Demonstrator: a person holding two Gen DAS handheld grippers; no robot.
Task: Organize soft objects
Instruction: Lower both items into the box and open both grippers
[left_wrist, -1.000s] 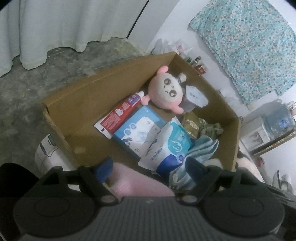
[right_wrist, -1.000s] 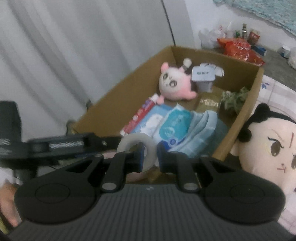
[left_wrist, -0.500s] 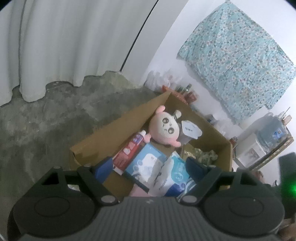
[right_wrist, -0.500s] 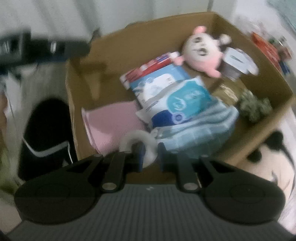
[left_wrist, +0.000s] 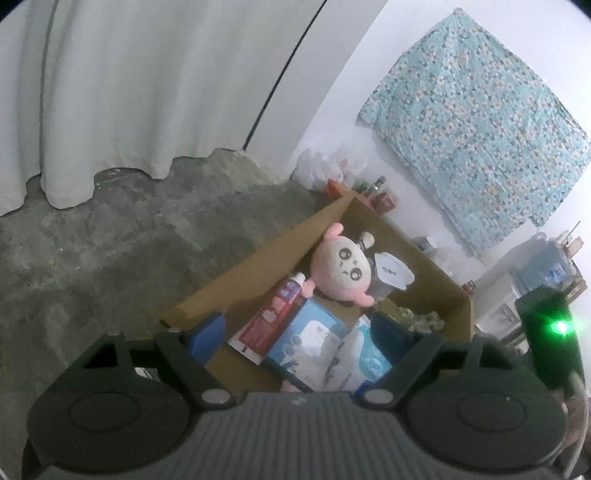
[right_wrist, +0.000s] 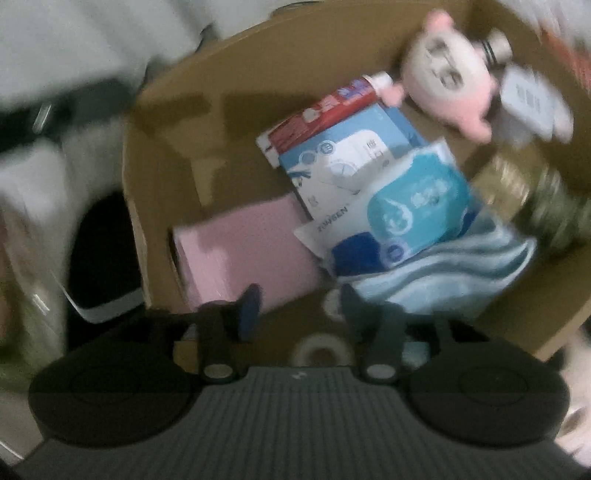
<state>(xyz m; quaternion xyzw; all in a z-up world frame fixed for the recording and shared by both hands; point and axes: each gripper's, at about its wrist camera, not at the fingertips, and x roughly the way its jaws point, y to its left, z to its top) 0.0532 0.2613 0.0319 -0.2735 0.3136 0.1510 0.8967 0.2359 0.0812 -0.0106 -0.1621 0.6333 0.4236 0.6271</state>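
Both grippers hang over a cardboard box (right_wrist: 155, 155) packed with soft goods, and neither has hold of anything.

In the right wrist view, blurred, the right gripper (right_wrist: 297, 306) sits at lower centre with its jaws spread wide; a white tape roll (right_wrist: 319, 349) lies loose just below the gap, inside the box's near edge. A pink folded cloth (right_wrist: 255, 243) rests at centre left, a light blue towel (right_wrist: 454, 269) at centre right, a blue wipes pack (right_wrist: 413, 210) on top of it. The pink plush (left_wrist: 341, 267) sits at the box's far end, at upper right, beside a red toothpaste tube (left_wrist: 273, 314). In the left wrist view the left gripper (left_wrist: 297, 334) is wide open too, low in frame above the box's near end.
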